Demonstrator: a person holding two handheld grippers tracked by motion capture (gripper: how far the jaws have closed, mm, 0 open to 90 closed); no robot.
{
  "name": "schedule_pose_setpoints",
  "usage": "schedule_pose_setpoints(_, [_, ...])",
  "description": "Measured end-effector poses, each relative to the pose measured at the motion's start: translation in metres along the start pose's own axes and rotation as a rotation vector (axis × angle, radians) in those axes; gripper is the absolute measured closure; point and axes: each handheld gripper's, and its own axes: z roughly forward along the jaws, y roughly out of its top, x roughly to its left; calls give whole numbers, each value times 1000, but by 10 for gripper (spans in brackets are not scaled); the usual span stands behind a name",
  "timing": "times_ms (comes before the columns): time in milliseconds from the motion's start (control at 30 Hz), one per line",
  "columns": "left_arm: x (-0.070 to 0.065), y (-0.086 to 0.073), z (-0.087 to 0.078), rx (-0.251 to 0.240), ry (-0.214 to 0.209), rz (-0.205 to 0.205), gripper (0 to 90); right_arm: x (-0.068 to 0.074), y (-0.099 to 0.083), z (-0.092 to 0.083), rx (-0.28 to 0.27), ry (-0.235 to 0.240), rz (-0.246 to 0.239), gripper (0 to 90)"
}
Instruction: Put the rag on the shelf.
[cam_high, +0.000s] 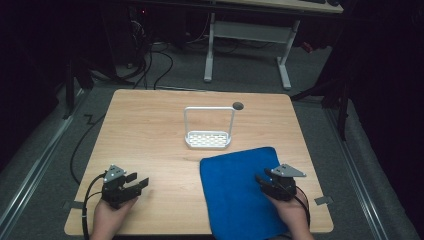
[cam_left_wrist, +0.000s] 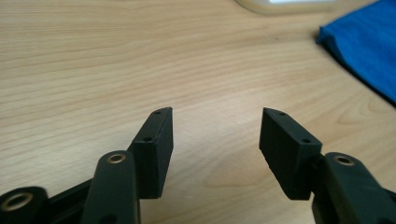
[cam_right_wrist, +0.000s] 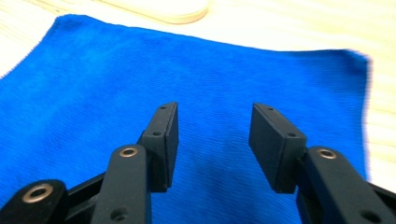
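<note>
Nearest the person, in the high view, two hands come in from the bottom edge, each holding a gripper low over the wooden table (cam_high: 150, 135). The left gripper (cam_high: 139, 183) sits over bare wood near the table's front left corner, with its black cable looping off toward the edge; the left gripper view looks along its jaws, which stand wide apart with nothing between them, the left gripper (cam_left_wrist: 215, 135) hovering above plain wood grain. That view also catches a corner of the blue cloth (cam_left_wrist: 364, 46) at its right edge and a pale rounded rim at the top, details too close and cropped to place without the high view. The right gripper (cam_high: 261, 180) rests over the right side of the blue cloth (cam_high: 240, 195), which lies flat on the front right part of the table and hangs slightly past the front edge. In the right gripper view the right gripper (cam_right_wrist: 214, 130) has its jaws wide apart and empty, with the blue cloth (cam_right_wrist: 140, 79) spread beneath and its woven texture visible, which the high view is too distant to show. Just beyond the cloth stands a white rack (cam_high: 208, 137) with a perforated base and a tall looped handle. Behind it is a small dark hole (cam_high: 238, 105) in the tabletop. Farther off, past the table, a white desk frame (cam_high: 250, 40) stands on the grey floor among dark cables. No brand, label or writing can be read anywhere.
</note>
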Motion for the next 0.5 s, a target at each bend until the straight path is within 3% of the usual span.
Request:
schedule_pose_setpoints(100, [1, 2, 1, -11, 0, 0, 443, -3, -6, -7, -21, -27, 4, 543])
schedule_pose_setpoints(167, [0, 3, 2, -13, 7, 12, 424, -5, -12, -11, -27, -21, 21, 541])
schedule_pose_setpoints(500, [-5, 0, 2, -19, 15, 17, 408, -4, -13, -10, -26, 16, 3, 561])
